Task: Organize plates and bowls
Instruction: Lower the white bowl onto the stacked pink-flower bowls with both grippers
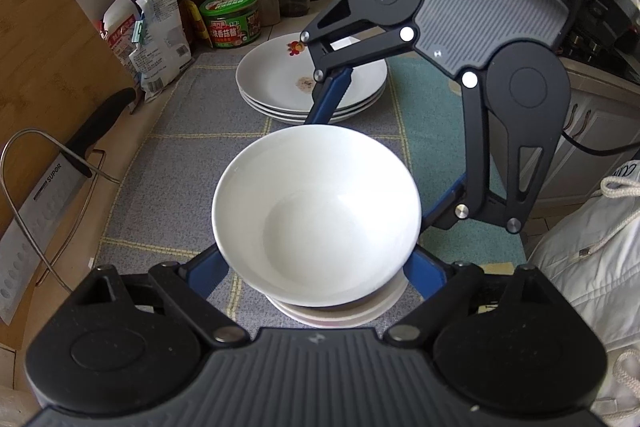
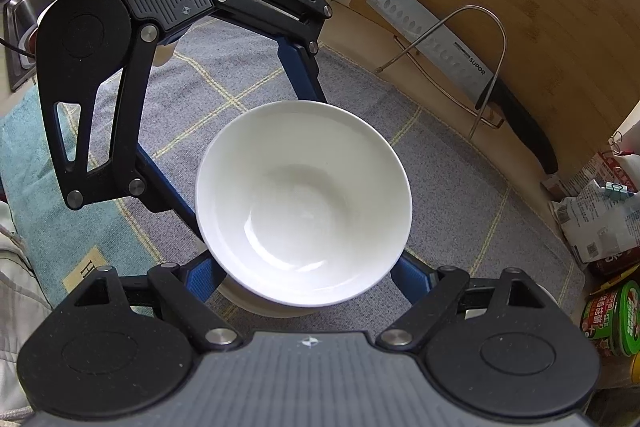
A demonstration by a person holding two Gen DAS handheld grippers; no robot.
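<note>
Both claws straddle the white bowl (image 1: 316, 215) atop the bowl stack — left claw (image 1: 316, 267) and right claw (image 2: 304, 275) part-open; grip contact unclear.

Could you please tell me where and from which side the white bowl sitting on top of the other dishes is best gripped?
Grip the white bowl by its flared outer wall just under the rim, fingers on opposite sides, coming down from above. It sits upright on another dish, so the round wall is free all round, while its base is hidden.

Black linkage arms, silver pivot screws, blue fingers on left gripper (image 1: 316, 267) and right gripper (image 2: 304, 275), ribbed grey bodies
</note>
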